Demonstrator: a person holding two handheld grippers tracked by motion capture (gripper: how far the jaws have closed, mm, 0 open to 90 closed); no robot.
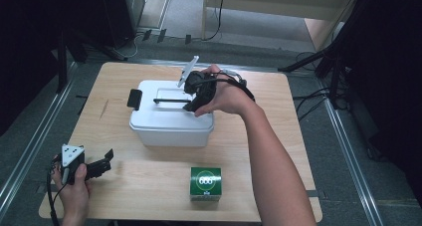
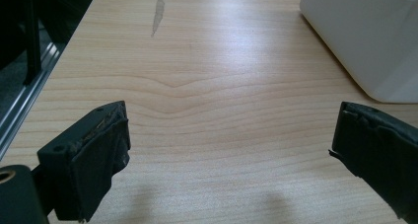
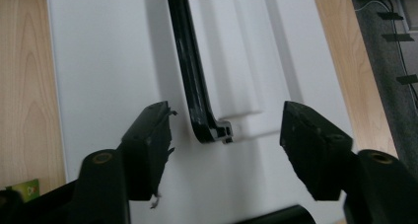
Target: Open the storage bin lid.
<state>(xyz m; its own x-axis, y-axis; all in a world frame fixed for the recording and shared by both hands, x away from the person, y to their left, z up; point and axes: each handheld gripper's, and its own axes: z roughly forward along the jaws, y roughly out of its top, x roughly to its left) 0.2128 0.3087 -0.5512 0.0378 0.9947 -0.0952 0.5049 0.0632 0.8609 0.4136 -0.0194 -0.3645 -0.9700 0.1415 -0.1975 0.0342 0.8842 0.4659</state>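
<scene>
A white plastic box (image 1: 169, 126) with a lid stands in the middle of the wooden table (image 1: 149, 171). A thin black handle (image 1: 171, 101) lies flat along the lid. My right gripper (image 1: 191, 104) hovers over the lid's right part, pointing down. In the right gripper view its jaws straddle the near end of the handle (image 3: 194, 86) with a gap on each side, so the right gripper (image 3: 226, 118) is open. My left gripper (image 1: 105, 161) rests low at the table's front left. In the left gripper view, bare wood lies between the left gripper's (image 2: 234, 118) open jaws.
A green cube-shaped carton (image 1: 205, 183) stands near the front edge, right of centre. A black latch (image 1: 134, 99) sticks out from the box's left end. The box corner (image 2: 365, 36) shows ahead and right of the left gripper. Dark stands and cables surround the table.
</scene>
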